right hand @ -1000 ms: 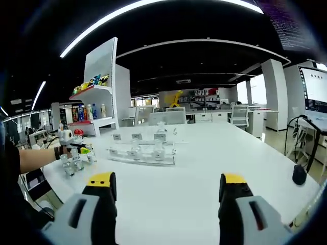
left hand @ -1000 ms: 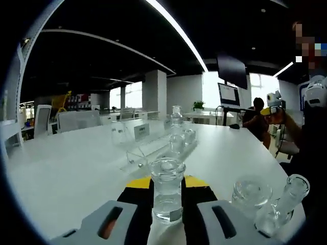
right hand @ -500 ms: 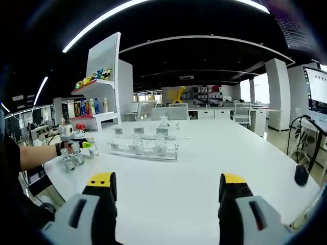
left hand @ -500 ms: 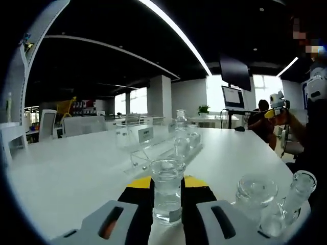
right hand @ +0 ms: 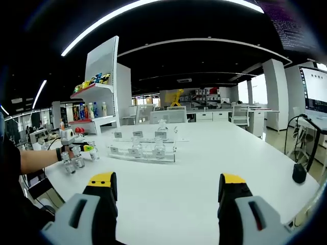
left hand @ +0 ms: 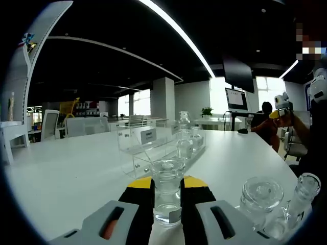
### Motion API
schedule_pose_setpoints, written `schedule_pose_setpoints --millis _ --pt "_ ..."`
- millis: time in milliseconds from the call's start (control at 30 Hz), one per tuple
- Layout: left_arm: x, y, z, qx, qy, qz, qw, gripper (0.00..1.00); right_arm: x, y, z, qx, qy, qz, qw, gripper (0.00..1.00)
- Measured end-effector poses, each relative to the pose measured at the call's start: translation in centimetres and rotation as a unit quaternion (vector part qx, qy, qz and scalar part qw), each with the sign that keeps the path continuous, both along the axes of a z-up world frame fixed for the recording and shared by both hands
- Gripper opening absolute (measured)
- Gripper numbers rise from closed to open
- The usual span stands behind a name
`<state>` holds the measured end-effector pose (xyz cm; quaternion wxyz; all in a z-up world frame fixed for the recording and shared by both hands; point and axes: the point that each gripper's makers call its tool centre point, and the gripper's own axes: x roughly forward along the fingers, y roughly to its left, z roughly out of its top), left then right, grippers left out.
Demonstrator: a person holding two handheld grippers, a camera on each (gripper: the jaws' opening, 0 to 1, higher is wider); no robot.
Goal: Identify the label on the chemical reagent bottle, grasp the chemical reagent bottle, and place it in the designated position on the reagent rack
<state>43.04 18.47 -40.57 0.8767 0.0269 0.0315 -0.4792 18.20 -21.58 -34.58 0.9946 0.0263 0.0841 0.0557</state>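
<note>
In the left gripper view my left gripper [left hand: 167, 190] is shut on a clear glass reagent bottle [left hand: 167, 191] with a small label low on its front; the yellow-tipped jaws press its sides. Beyond it stands the clear acrylic reagent rack [left hand: 153, 148] with white labels and a few bottles [left hand: 184, 140] in it. Two more clear bottles [left hand: 260, 196] stand at the lower right. In the right gripper view my right gripper [right hand: 166, 191] is open over the bare white table, and the rack [right hand: 140, 151] lies far ahead; the left gripper [right hand: 76, 149] appears far left, held by a person's arm.
The long white table [right hand: 204, 173] stretches wide around the rack. A white shelf unit [right hand: 99, 87] with coloured items stands at the left in the right gripper view. A dark mouse-like object [right hand: 299, 172] lies near the table's right edge. A seated person [left hand: 263, 122] and monitors are beyond the table.
The left gripper, still shut on the bottle, has moved nearer the rack, which looks larger now. The right gripper has stayed open and nearly still.
</note>
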Motion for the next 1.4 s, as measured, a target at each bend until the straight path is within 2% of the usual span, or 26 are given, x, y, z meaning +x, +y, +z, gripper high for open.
schedule_pose_setpoints --millis 100,333,500,667,767,833,1033,1133,1400 --pt "0.1 0.0 0.1 0.01 0.012 0.002 0.9999 0.19 0.0 0.2 0.0 0.002 -0.002 0.002 1.0 0.77" --pt "0.1 0.4 1.3 -0.012 0.01 0.012 0.9998 0.19 0.2 0.4 -0.4 0.004 0.004 0.008 1.0 0.77" --pt "0.1 0.4 2.9 -0.009 0.0 0.009 0.9999 0.19 0.3 0.5 -0.1 0.005 0.003 0.01 0.9999 0.77" --pt "0.5 0.1 5.6 -0.02 -0.01 0.009 0.9997 0.19 0.5 0.6 0.2 0.011 -0.006 0.008 0.9999 0.77" --pt "0.7 -0.5 7.1 -0.024 -0.014 0.003 0.9996 0.19 0.5 0.8 -0.2 0.011 0.0 0.011 0.9999 0.77" --pt "0.6 -1.2 7.8 -0.013 -0.028 -0.009 0.9995 0.19 0.4 0.8 -0.3 0.007 0.002 0.011 0.9999 0.77" --pt "0.5 -3.2 10.1 -0.005 -0.029 -0.036 0.9989 0.19 0.2 0.5 -0.2 0.01 -0.002 0.007 0.9999 0.77" --pt "0.9 -3.8 11.0 -0.005 -0.025 -0.025 0.9994 0.19 0.2 0.3 -0.2 0.009 -0.002 0.004 0.9999 0.76" --pt "1.0 -6.2 13.5 -0.012 -0.035 -0.039 0.9986 0.19 0.0 0.2 -0.3 0.014 -0.004 0.003 0.9999 0.76"
